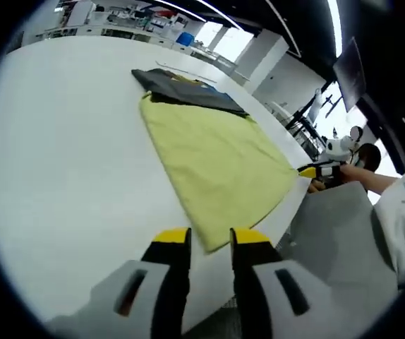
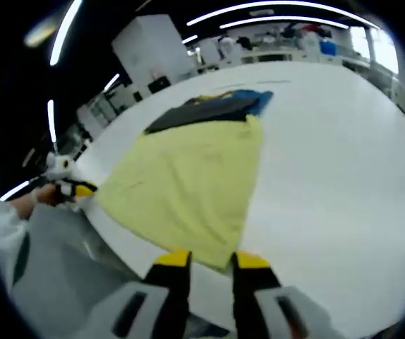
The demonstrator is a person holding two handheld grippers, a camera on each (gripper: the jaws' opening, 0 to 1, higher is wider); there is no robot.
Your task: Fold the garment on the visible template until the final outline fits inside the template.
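On the white table, the yellow garment lies spread flat near the table's edge, its far end resting against a dark folded cloth. At the near edge of the garment, the left gripper hovers with its yellow-tipped jaws slightly apart on either side of one corner, holding nothing. Across the same edge, the right gripper does likewise at the other corner, its jaws parted over the hem and empty.
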